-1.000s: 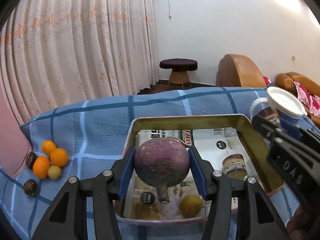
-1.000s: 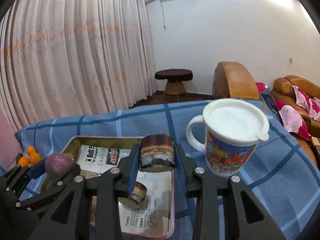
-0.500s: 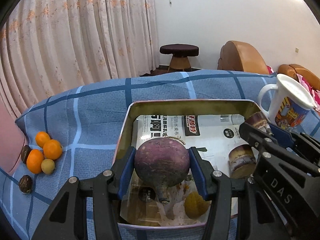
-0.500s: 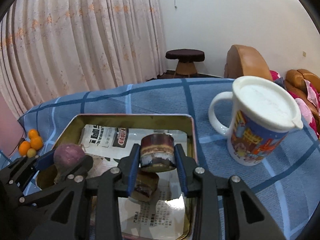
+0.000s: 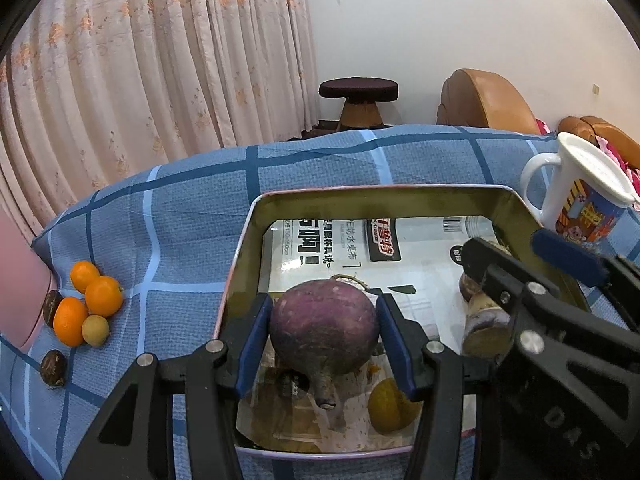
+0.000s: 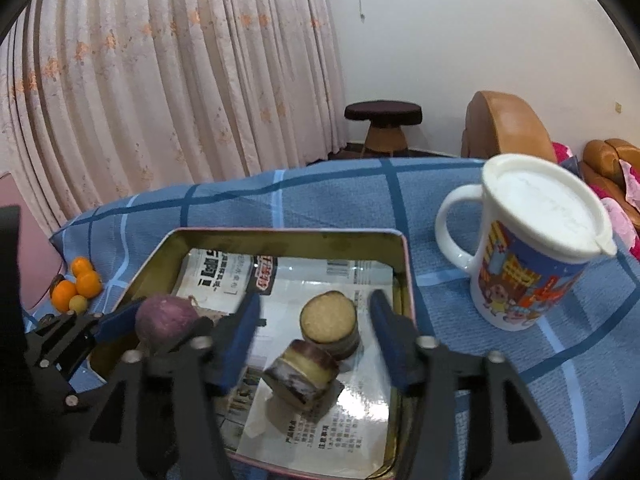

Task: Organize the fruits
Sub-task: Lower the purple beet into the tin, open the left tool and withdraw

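My left gripper (image 5: 324, 328) is shut on a round purple turnip (image 5: 324, 326) and holds it low over the near left part of the metal tray (image 5: 240, 256). It also shows in the right wrist view (image 6: 164, 322). My right gripper (image 6: 314, 332) is open above the tray (image 6: 280, 234); two cut purple sweet-potato pieces (image 6: 330, 322) (image 6: 302, 376) lie below it on the paper liner. A yellow fruit (image 5: 390, 406) lies in the tray's near part. The right gripper shows in the left wrist view (image 5: 532, 256).
A lidded white cartoon mug (image 6: 528, 248) stands right of the tray. Oranges (image 5: 92, 296), a small yellow fruit (image 5: 95, 330) and dark chestnuts (image 5: 53, 367) lie on the blue checked cloth to the left, by a pink object (image 5: 20, 280).
My right gripper has opened and let go of the sweet-potato piece, which now lies in the tray beside the other piece. My left gripper has lowered the turnip further into the tray.
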`<state>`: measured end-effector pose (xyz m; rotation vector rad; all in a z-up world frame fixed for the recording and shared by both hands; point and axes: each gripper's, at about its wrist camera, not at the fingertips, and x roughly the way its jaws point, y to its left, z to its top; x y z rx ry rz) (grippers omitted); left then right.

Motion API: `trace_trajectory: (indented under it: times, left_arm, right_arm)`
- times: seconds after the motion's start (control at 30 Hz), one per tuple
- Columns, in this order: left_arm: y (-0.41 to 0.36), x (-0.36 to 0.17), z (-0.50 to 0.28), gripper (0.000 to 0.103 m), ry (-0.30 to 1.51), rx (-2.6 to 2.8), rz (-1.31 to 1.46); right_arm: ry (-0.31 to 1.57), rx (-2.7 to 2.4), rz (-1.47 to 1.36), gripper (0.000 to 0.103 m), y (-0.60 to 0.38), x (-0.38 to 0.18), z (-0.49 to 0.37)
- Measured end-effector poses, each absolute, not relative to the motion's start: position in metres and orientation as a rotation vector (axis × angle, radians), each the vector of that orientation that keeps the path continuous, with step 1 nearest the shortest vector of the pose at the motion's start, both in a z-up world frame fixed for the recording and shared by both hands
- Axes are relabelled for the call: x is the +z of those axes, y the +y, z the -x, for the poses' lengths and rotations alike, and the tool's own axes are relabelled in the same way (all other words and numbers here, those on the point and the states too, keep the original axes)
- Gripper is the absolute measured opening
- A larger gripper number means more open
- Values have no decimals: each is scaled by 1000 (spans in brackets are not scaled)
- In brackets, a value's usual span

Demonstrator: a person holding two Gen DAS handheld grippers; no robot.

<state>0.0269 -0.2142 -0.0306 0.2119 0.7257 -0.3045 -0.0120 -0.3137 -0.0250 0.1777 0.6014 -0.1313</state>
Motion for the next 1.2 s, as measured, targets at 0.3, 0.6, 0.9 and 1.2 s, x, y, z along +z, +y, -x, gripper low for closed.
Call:
trace_trajectory:
  times: [0.3, 0.6, 0.9, 1.2]
  left_arm:
    - [-209, -18, -9, 74, 638, -359, -172]
    - [-195, -5, 3, 83, 561, -367, -104]
    - [-187, -5, -1, 84, 611, -466, -22]
    - [-131, 18, -3, 84, 495, -321, 137]
  right_arm:
    - [471, -211, -231, 88, -328, -6, 31]
    - [342, -257, -289, 103, -338, 8, 49]
    - [353, -273, -309, 103, -343, 6, 49]
    - [303, -304, -289, 103, -344, 10, 57]
